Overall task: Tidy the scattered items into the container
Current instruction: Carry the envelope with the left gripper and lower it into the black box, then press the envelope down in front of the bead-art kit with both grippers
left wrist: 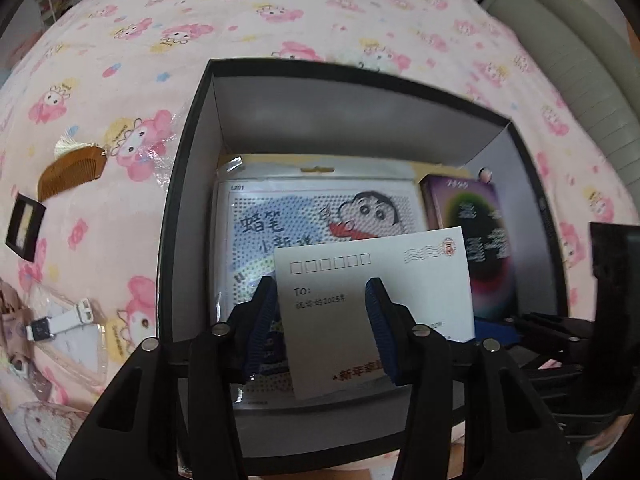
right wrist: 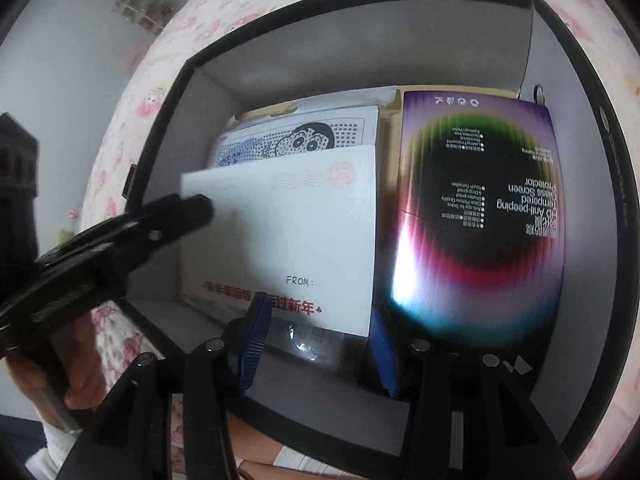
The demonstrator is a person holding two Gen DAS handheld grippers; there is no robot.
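Left tool (left wrist: 322, 312) spread around envelope (left wrist: 384, 280) over box (left wrist: 184, 184); right tool (right wrist: 316, 344) spread, empty

Both wrist views close above the black box (left wrist: 188, 184), sharing its envelope (left wrist: 372, 300).

Left tongs (left wrist: 324, 320): 2 blue ribbed pads on black plastic arms, lower centre of the frame.
Screws: 4 round silver heads across the black arms.
Right tongs (right wrist: 316, 344): same blue pads, black arms.
Hand (right wrist: 68, 364): bare skin, lower left; white sleeve edge below.
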